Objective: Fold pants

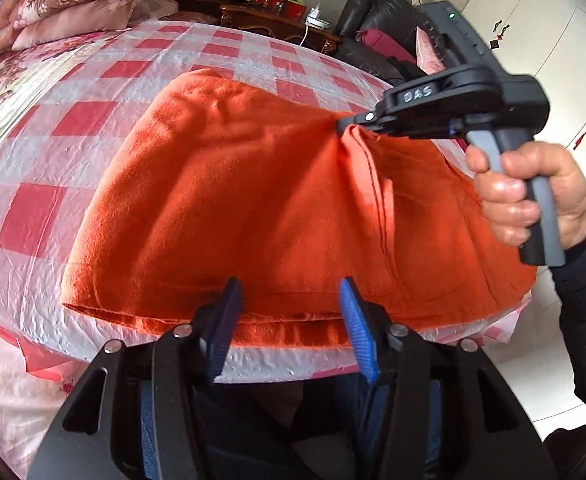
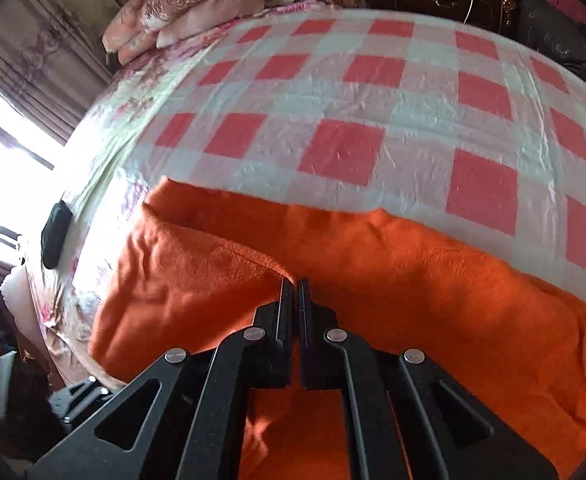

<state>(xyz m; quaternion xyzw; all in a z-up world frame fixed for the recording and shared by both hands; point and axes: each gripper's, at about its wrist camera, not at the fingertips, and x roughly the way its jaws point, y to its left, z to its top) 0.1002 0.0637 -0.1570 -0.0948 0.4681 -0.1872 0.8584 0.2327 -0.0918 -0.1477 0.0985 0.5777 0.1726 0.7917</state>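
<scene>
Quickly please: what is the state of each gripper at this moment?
Left gripper: open, holding nothing, just above the near edge of the orange pants.
Right gripper: closed, pinching a fold of the pants.

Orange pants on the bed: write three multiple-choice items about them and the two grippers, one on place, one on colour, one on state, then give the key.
1. Where do the pants lie?
A. on the checked cover
B. on the floor
C. over a chair

2. What colour are the left gripper pads?
A. green
B. blue
C. white

3. How is the right gripper set?
A. wide open above the cloth
B. shut on nothing
C. shut on the pants

Key: 1 A, red-and-white squares show around the cloth; 2 B, both ribbed pads are blue; 3 C, its closed tips pinch a raised fold of orange cloth.
</scene>
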